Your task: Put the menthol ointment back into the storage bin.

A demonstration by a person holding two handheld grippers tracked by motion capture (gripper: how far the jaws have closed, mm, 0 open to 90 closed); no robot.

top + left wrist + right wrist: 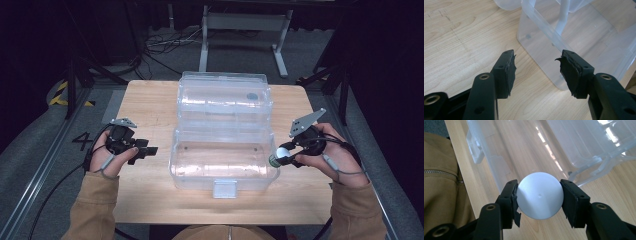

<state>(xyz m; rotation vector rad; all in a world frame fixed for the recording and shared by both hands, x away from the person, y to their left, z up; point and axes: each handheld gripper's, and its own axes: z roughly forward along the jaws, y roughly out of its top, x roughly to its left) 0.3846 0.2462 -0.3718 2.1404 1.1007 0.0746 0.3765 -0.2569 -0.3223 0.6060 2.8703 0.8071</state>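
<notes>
On the pale wood-grain table (150, 95) sits a clear, hard plastic box (222, 162), rectangular with rounded corners, its lid (225, 95) swung open behind it. Just beside the box's right wall, the right gripper (539, 195) clamps a smooth, matte white ball (539, 195) between its black, frayed rubber pads. Left of the box, the left gripper (536, 68) hangs over bare wood, its jaws spread wide with nothing between them.
</notes>
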